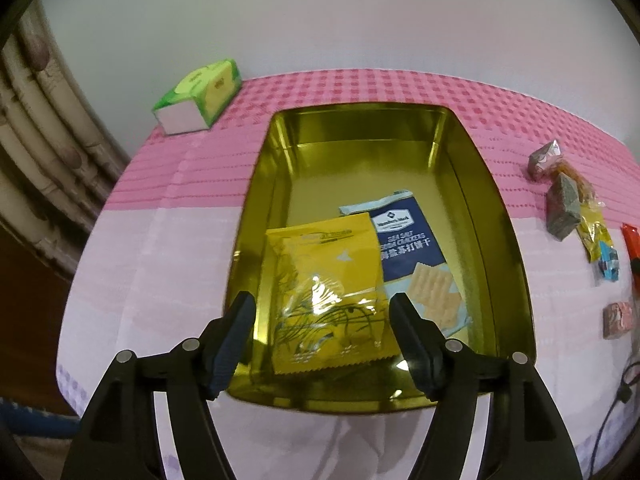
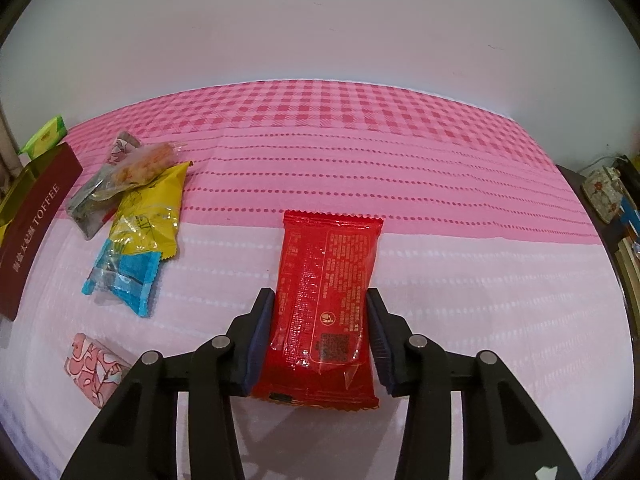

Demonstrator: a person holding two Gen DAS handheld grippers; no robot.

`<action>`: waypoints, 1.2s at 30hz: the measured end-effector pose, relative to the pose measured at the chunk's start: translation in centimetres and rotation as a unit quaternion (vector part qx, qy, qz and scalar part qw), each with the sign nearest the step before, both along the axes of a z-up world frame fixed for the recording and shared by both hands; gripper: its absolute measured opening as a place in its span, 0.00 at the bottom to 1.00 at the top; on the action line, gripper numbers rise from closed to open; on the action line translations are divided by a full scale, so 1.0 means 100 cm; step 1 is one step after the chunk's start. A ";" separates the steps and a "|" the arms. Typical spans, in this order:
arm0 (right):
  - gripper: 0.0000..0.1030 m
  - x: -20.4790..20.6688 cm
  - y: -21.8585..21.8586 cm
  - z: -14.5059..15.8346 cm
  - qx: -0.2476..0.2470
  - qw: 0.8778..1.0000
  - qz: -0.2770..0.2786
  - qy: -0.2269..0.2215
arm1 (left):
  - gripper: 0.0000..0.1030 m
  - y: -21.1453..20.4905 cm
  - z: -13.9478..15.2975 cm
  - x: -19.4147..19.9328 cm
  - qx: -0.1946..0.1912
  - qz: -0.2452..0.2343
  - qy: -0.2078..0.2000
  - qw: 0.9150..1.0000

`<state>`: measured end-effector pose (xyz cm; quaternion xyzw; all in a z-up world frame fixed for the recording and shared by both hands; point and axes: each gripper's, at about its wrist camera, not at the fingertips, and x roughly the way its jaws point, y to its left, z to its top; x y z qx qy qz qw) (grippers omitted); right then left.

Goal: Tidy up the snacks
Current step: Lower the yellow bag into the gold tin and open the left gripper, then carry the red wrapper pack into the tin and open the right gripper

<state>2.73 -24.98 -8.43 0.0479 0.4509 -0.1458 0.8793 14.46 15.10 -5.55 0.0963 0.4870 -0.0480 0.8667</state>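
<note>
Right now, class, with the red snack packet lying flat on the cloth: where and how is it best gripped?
Grip the red snack packet across its narrow width at the near half, coming from above and the near end. It lies flat and lengthwise, long edges parallel to the right gripper, whose jaws already flank both edges.

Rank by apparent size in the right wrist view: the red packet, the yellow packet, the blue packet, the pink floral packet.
1. Red packet, though it lies nearest the camera.
2. Yellow packet.
3. Blue packet and pink floral packet: too alike, and the floral one is partly hidden.
</note>
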 end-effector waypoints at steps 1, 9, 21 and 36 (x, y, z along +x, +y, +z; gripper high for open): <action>0.40 0.000 0.001 0.001 -0.001 1.000 -0.002 0.001 | 0.68 0.002 0.003 -0.003 0.001 0.003 -0.008 1.000; 0.39 -0.001 0.006 0.006 -0.006 1.000 -0.017 0.005 | 0.69 0.010 0.017 -0.020 0.029 0.021 -0.044 0.998; 0.39 0.004 0.038 0.049 0.001 1.000 -0.002 -0.029 | 0.70 0.026 0.025 -0.032 0.015 0.041 -0.044 0.998; 0.39 0.036 0.149 0.082 0.034 0.993 0.099 -0.048 | 0.71 0.050 0.032 -0.037 0.015 0.073 -0.048 0.996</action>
